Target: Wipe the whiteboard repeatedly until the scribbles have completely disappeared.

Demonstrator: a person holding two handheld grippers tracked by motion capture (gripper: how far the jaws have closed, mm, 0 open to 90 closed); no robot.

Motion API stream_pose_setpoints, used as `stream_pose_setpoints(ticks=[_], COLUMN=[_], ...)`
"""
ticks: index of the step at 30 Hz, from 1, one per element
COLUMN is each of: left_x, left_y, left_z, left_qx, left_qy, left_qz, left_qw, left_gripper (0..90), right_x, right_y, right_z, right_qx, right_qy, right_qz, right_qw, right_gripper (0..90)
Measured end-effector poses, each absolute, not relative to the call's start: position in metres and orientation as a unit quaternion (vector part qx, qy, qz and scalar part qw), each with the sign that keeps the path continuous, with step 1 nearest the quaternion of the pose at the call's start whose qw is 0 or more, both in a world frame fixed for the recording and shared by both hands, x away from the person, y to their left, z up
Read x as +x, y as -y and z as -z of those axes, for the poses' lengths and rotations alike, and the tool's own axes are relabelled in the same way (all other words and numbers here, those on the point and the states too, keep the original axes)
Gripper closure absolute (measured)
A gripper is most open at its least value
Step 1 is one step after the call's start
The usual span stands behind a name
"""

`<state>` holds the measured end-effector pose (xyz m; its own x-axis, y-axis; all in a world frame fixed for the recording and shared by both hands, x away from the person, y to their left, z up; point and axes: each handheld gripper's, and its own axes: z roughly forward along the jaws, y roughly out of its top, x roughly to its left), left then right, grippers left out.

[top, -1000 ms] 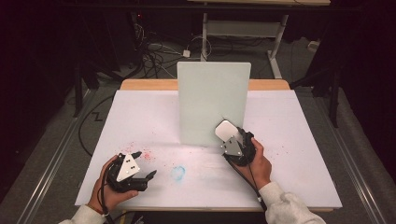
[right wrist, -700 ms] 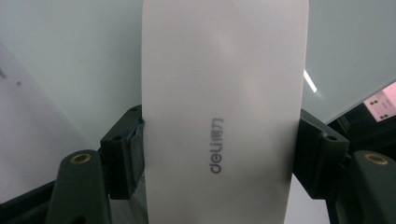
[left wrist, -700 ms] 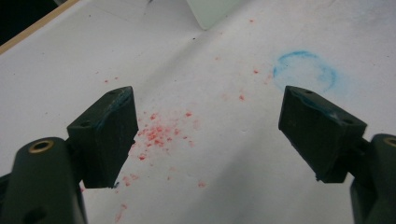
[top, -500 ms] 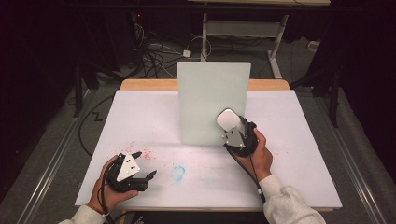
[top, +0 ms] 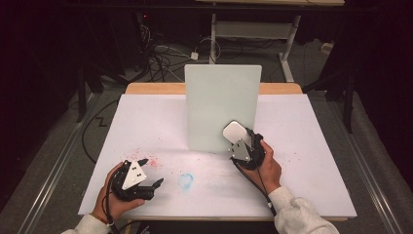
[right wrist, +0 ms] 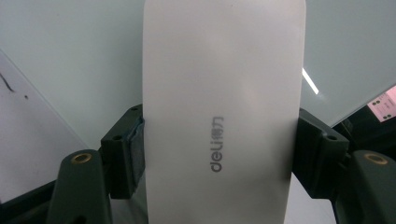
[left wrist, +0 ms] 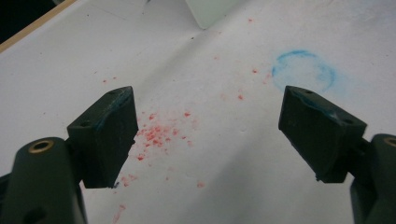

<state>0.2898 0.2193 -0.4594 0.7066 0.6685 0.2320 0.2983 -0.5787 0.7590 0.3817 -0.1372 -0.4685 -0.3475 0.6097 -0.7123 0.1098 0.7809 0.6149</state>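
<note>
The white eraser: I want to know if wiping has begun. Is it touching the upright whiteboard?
Cannot tell. The high view shows the white eraser overlapping the upright whiteboard, with no visible gap or contact; the right hand-held gripper clamps it.

red specks (top: 152,161) | blue ring smudge (top: 185,180) | floor cables (top: 163,56)

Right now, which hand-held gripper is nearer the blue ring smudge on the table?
Left. The left hand-held gripper sits just beside the blue ring smudge; the right hand-held gripper is farther off, by the upright board.

Black grippers (top: 148,173) with grey triangular plates, brass screws, trailing cables; pale grey sleeves (top: 302,217).
</note>
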Motion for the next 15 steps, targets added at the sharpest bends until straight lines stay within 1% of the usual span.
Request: stream_pose_setpoints(ticks=[7, 15], left_x=[0.290, 0.290], left_y=[-0.220, -0.220], left_z=[0.459, 0.459], left_qx=[0.849, 0.850], left_qy=[-0.286, -0.286], left_qz=[-0.256, -0.256], left_qw=[0.363, 0.362], left_gripper=[18.8, 18.9], right_x=[0.383, 0.389], right_y=[0.151, 0.174], right_z=[0.465, 0.445], right_qx=[0.239, 0.284], right_qy=[-0.780, -0.749], right_qz=[-0.238, -0.262], right_qw=[0.527, 0.539], right_gripper=[30.7, 30.7])
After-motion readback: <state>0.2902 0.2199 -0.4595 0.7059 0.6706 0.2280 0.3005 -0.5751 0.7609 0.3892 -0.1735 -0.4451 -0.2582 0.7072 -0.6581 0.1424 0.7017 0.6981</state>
